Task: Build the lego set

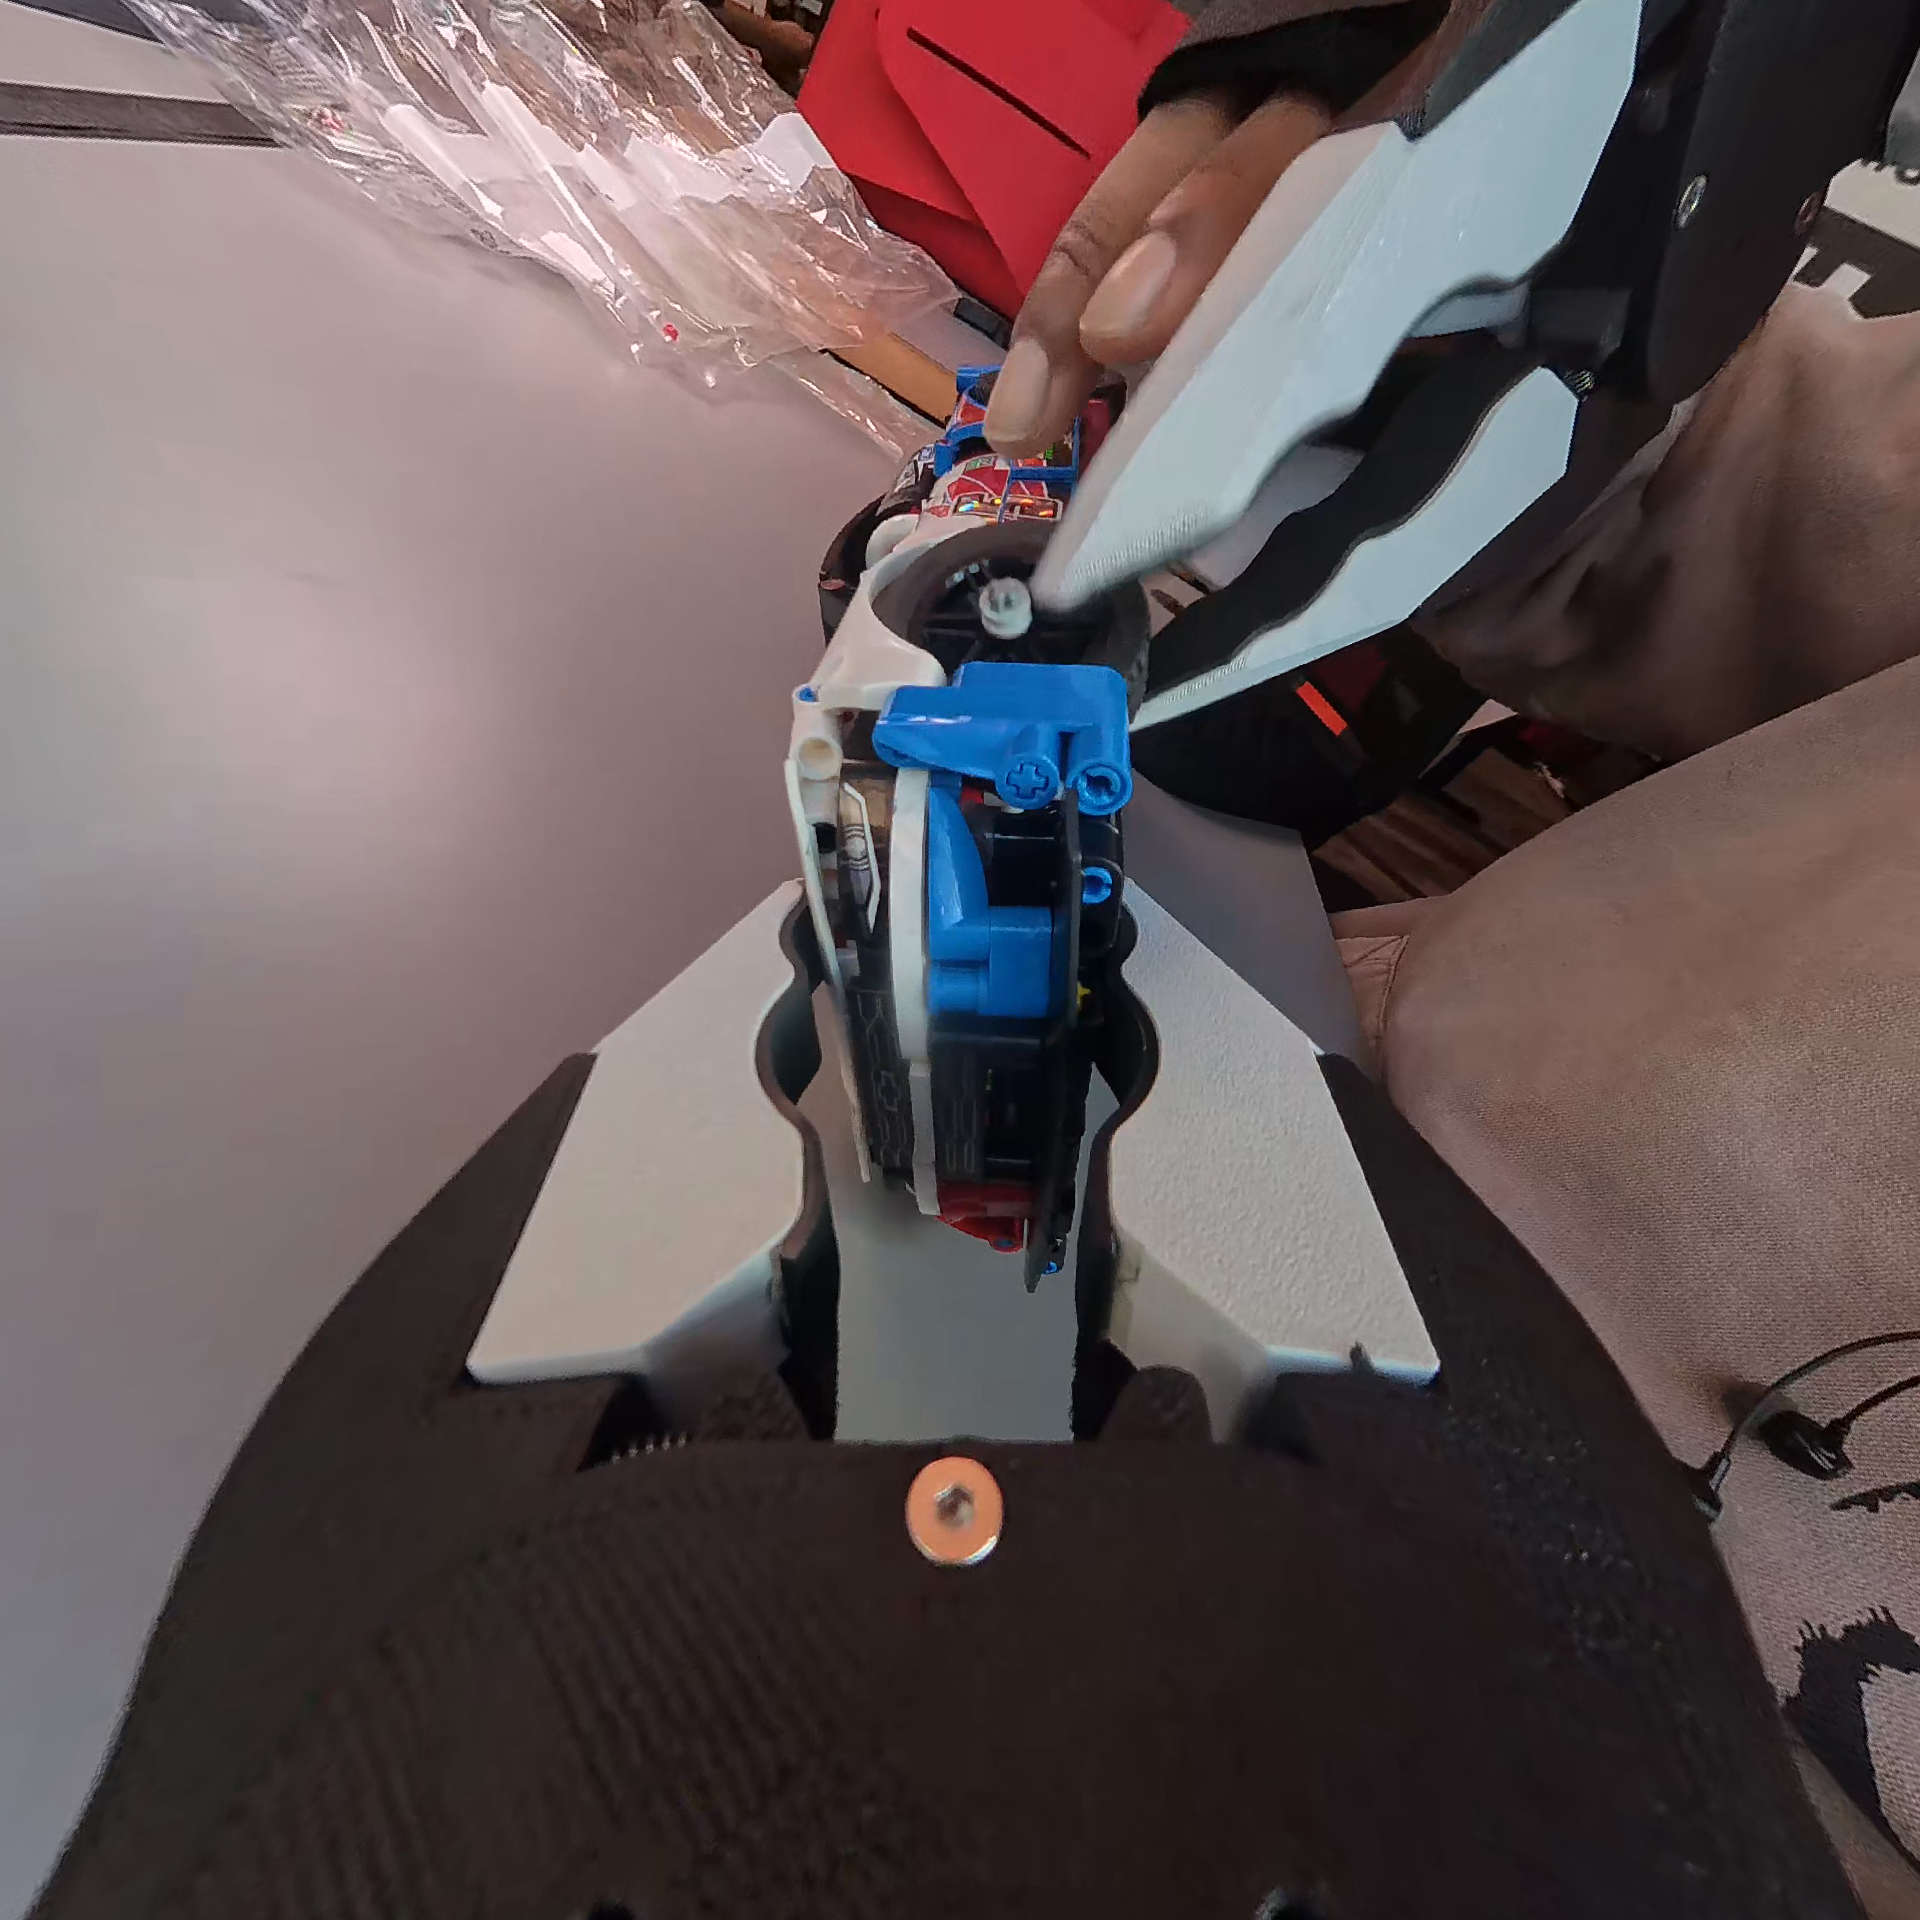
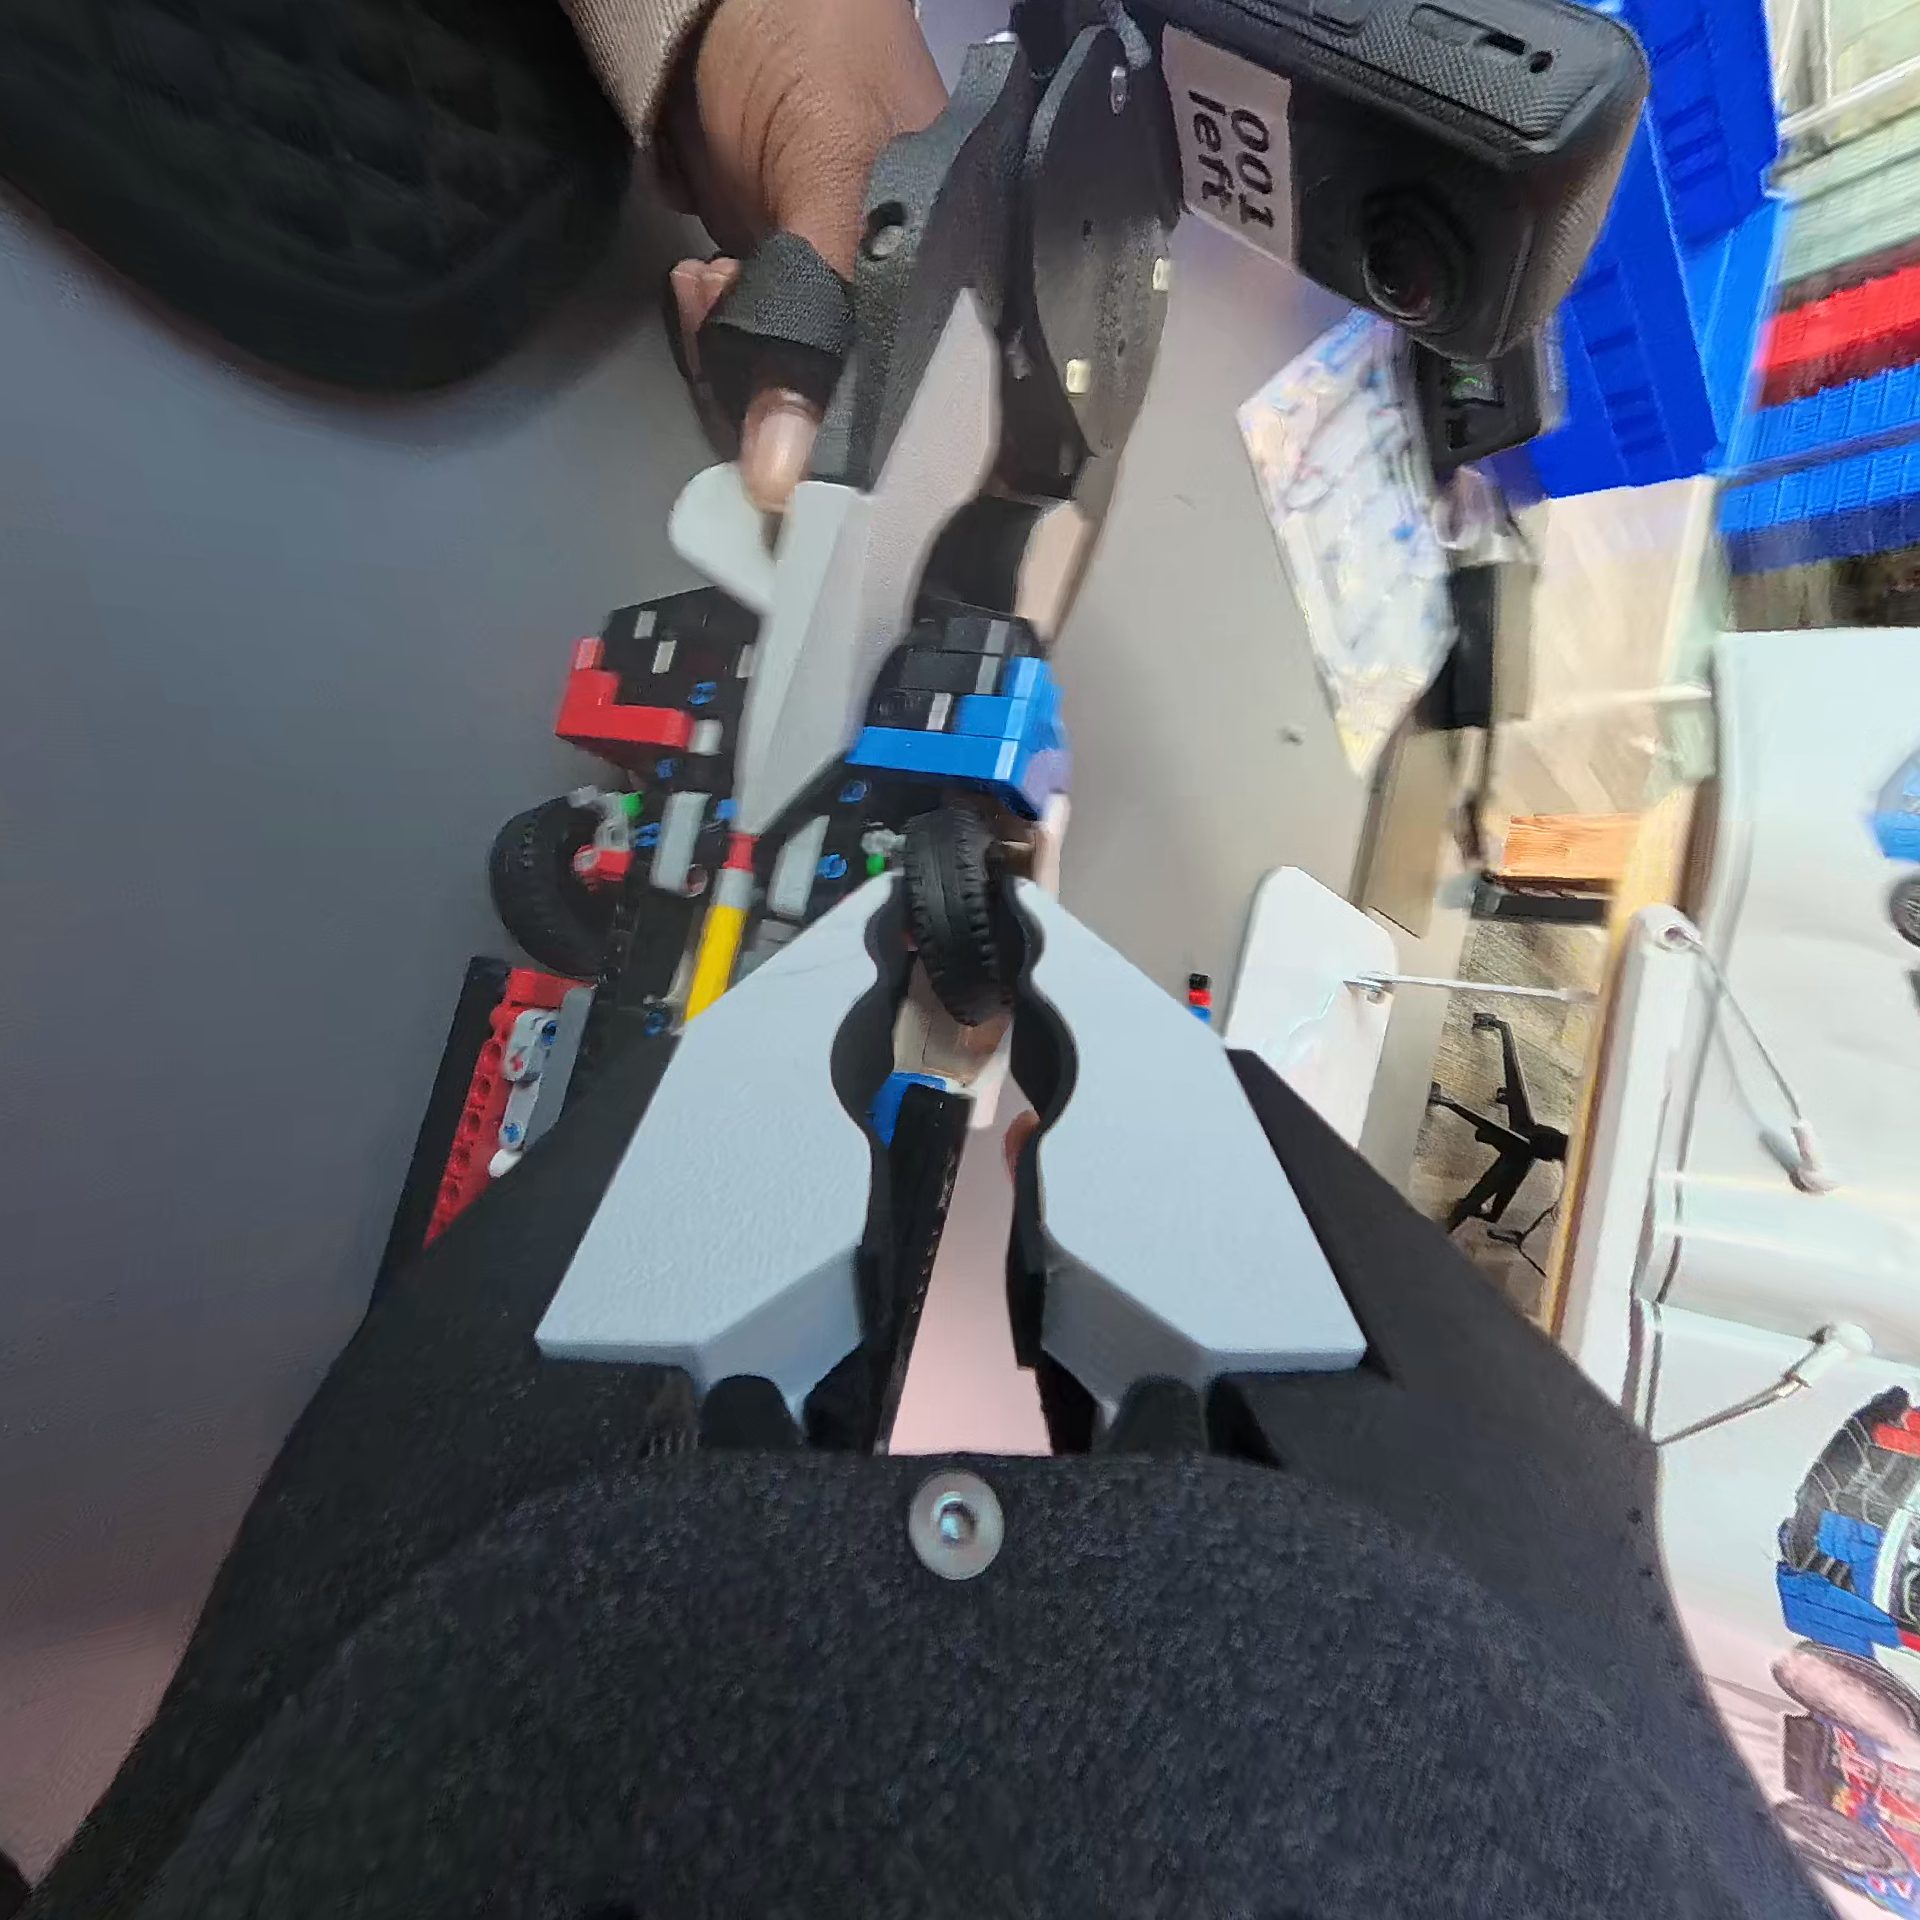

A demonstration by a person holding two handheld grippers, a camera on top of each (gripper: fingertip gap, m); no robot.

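A partly built lego car (image 1: 966, 997), blue, white and black, is clamped on its side between the fingers of my left gripper (image 1: 961, 914). My right gripper (image 1: 1122, 634) comes in from the upper right, its fingers closed around the car's black wheel (image 1: 987, 566). A person's fingertip (image 1: 1029, 405) rests on the car's far end. In the right wrist view my right gripper (image 2: 956, 894) is shut on the wheel's tyre (image 2: 951, 935). The car's underside (image 2: 665, 831) shows black, red and blue parts and a second wheel (image 2: 551, 883). My left gripper (image 2: 914, 675) holds the car from above.
Clear plastic bags (image 1: 520, 177) and a red box (image 1: 966, 156) lie at the far side of the grey table (image 1: 312, 727). Blue bins (image 2: 1714, 312), a bag of parts (image 2: 1351, 582) and printed pages with car pictures (image 2: 1849, 1558) are on the right. The tips of one gripper are about 5 centimeters away from the tips of the other.
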